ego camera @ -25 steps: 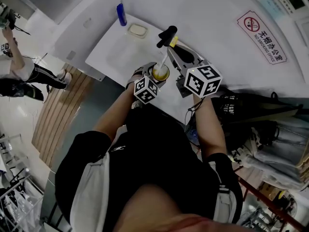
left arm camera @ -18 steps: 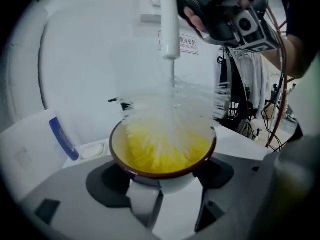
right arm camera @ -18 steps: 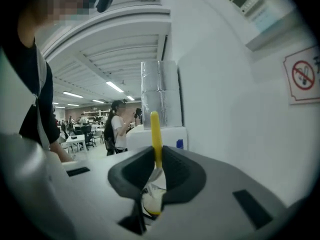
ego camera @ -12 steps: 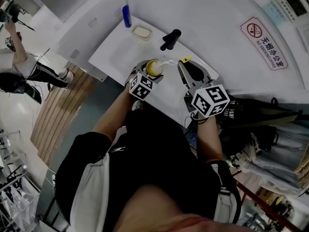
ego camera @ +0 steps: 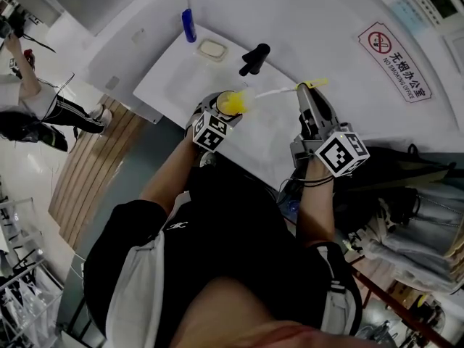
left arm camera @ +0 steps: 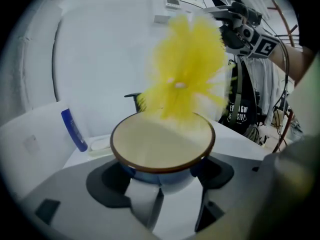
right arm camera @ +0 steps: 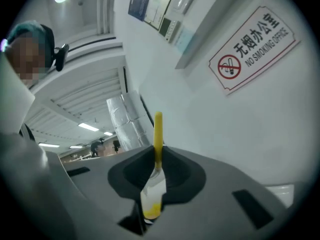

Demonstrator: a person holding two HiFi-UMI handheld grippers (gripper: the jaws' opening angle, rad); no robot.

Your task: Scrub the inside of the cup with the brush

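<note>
At the far left of the head view a person [ego camera: 32, 111] stands on the floor, well apart from my white washbasin counter [ego camera: 167, 78]. On the counter's far edge a blue bottle [ego camera: 188, 25] stands upright. Just right of it is a small dish [ego camera: 213, 48] with a pale bar lying in it.

My left gripper [ego camera: 221, 111] is closed on the cup [ego camera: 226, 101]. In the left gripper view its two jaws press the cup's blue wall low down, one on each side. The cup [left arm camera: 162, 149] has a brown rim, and its mouth is tipped towards that camera, so the cream inside shows whole.

The brush [ego camera: 272, 93] lies nearly level across the head view, with its long axis running left to right. Its yellow bristle head is at the left and points into the cup's mouth, near the black tap [ego camera: 254, 56] behind it. In the left gripper view the bristles [left arm camera: 185, 69] are blurred and stand over the far rim rather than down inside the cup. I cannot tell whether they touch the rim.

The pale handle runs right to my right gripper [ego camera: 308, 96]. That gripper's jaws are pinched tight on the handle [right arm camera: 157, 144], and its yellow end pokes out beyond them. On the wall at the right is a no-smoking sign [ego camera: 394, 56], which also shows in the right gripper view [right arm camera: 250, 49].
</note>
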